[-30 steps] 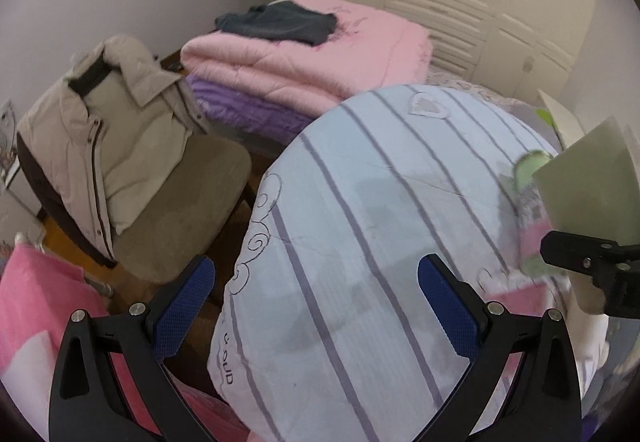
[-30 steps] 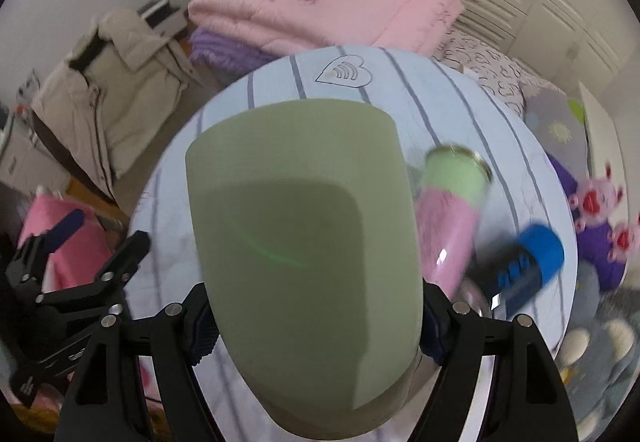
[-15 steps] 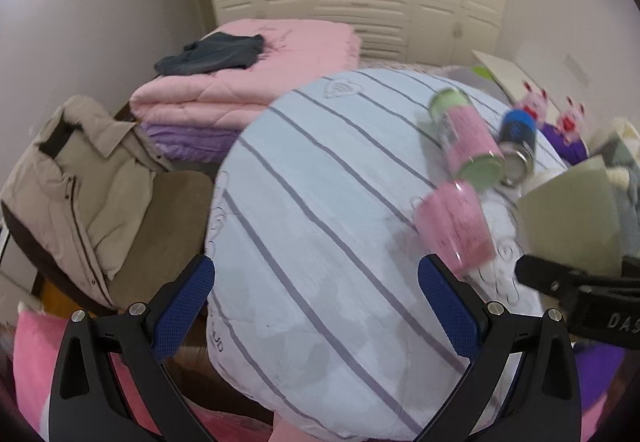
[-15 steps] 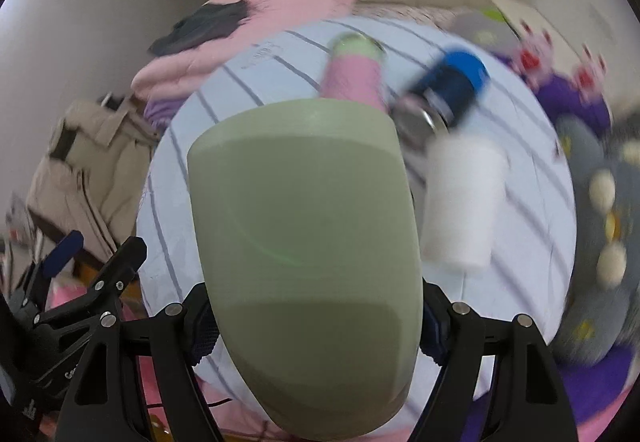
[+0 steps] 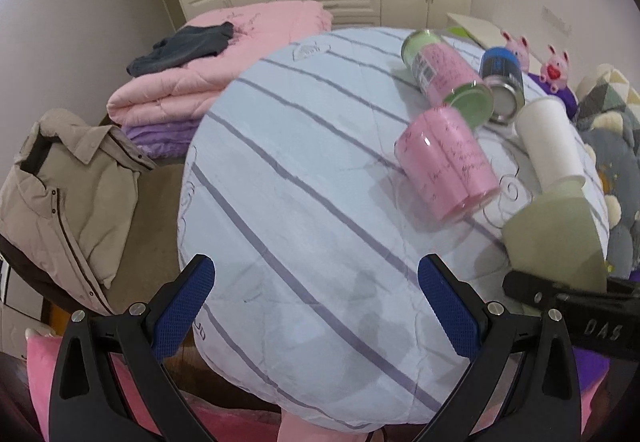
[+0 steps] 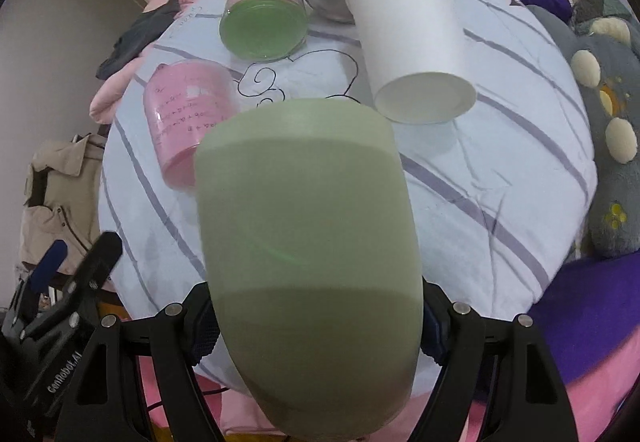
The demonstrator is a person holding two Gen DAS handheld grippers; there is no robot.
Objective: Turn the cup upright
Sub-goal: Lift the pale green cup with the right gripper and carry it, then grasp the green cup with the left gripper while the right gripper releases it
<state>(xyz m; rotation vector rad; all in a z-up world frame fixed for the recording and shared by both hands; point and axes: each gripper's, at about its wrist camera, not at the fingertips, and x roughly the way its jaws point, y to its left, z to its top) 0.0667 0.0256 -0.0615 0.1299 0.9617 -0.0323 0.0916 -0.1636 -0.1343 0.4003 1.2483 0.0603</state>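
Observation:
My right gripper [image 6: 314, 326] is shut on a sage-green cup [image 6: 308, 242], which fills the middle of the right wrist view and is held above the near edge of the round table. The same cup [image 5: 556, 238] shows at the right of the left wrist view, clamped in the right gripper. My left gripper [image 5: 316, 306] is open and empty, over the table's front part. A pink cup [image 5: 448, 166] and a white paper cup [image 5: 550, 142] lie on their sides on the table.
The round table wears a pale blue striped cloth [image 5: 304, 202]. A pink-and-green can [image 5: 444, 76] and a blue can [image 5: 502, 78] lie on their sides at the back. A chair with a beige jacket [image 5: 60, 194] stands left. Folded pink quilts [image 5: 240, 54] lie behind, plush toys [image 6: 612, 146] right.
Both views have swung right, bringing the fallen cups and cans into sight. The right gripper keeps the green cup and has moved closer over the table, tilting down toward it.

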